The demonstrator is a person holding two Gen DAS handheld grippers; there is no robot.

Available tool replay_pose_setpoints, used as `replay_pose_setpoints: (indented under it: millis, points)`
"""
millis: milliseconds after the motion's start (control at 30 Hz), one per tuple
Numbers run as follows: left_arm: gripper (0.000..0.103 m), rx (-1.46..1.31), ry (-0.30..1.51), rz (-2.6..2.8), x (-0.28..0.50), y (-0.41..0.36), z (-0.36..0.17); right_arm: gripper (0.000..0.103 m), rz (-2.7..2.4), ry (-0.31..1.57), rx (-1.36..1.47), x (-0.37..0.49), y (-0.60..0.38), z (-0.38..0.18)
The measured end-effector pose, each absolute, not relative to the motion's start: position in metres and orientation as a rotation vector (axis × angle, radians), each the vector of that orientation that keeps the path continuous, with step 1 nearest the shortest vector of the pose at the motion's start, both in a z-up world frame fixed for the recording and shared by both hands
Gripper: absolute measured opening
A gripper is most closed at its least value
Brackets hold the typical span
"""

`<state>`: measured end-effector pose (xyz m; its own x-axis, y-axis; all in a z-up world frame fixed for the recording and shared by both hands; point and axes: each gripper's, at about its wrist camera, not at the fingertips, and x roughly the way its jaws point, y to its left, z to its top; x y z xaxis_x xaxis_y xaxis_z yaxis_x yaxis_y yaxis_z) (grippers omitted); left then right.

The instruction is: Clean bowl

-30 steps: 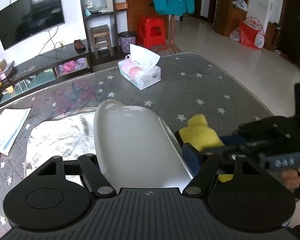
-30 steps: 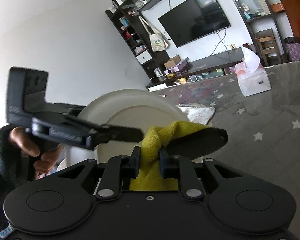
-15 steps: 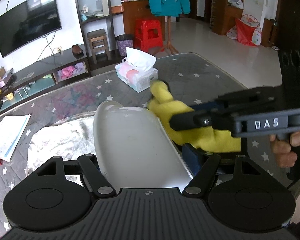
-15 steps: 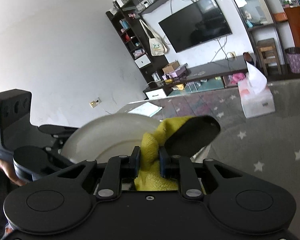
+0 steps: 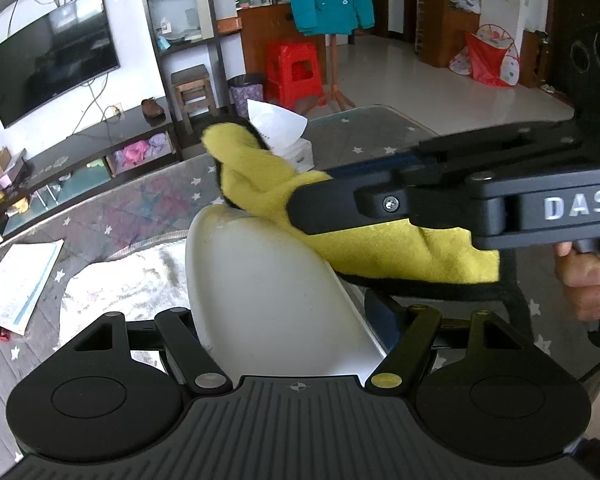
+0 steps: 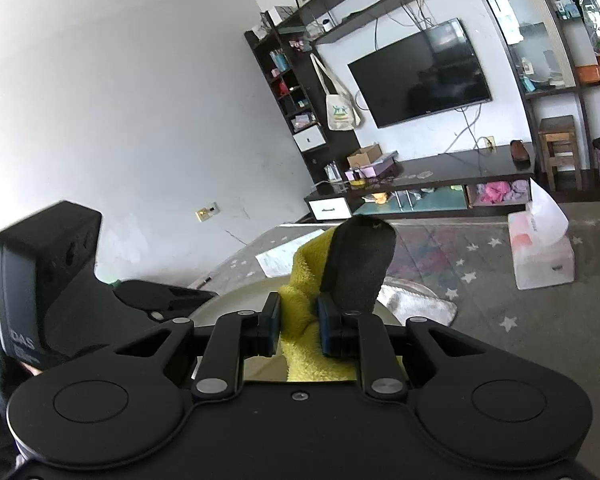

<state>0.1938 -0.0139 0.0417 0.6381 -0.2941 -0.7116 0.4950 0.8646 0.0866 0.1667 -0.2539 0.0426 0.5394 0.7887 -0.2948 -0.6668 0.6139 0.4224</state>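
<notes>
A white bowl [image 5: 268,292] is held on edge, above the table, between the fingers of my left gripper [image 5: 284,320], which is shut on it. My right gripper [image 6: 298,322] is shut on a yellow cloth with a black backing [image 6: 300,280]. In the left wrist view the right gripper [image 5: 340,204] reaches in from the right and presses the cloth [image 5: 380,248] over the bowl's upper right rim. In the right wrist view the bowl's rim [image 6: 236,294] shows just behind the cloth, and the left gripper's body [image 6: 48,276] is at the left.
A grey star-patterned table cover [image 5: 148,208] lies below. On it are a tissue box [image 6: 540,252], a white fluffy mat [image 5: 120,280] and papers [image 5: 16,284]. A TV [image 6: 420,72], shelves and a low cabinet stand beyond.
My right gripper has swept the yellow cloth up along the bowl, from its lower right side to its upper rim. The bowl stays held in my left gripper.
</notes>
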Motion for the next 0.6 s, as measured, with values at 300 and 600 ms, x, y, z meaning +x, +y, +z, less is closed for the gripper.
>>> replay_pose_setpoints:
  millis: [300,600]
  points:
    - [0.074,0.347,0.726,-0.472,0.186,-0.024,0.042,0.021,0.893,0.457,0.232,0.171,-0.241,0.059]
    - [0.074,0.37,0.714,-0.475,0.185,-0.027,0.041,0.021,0.824,0.5,0.217,0.201,-0.238,0.051]
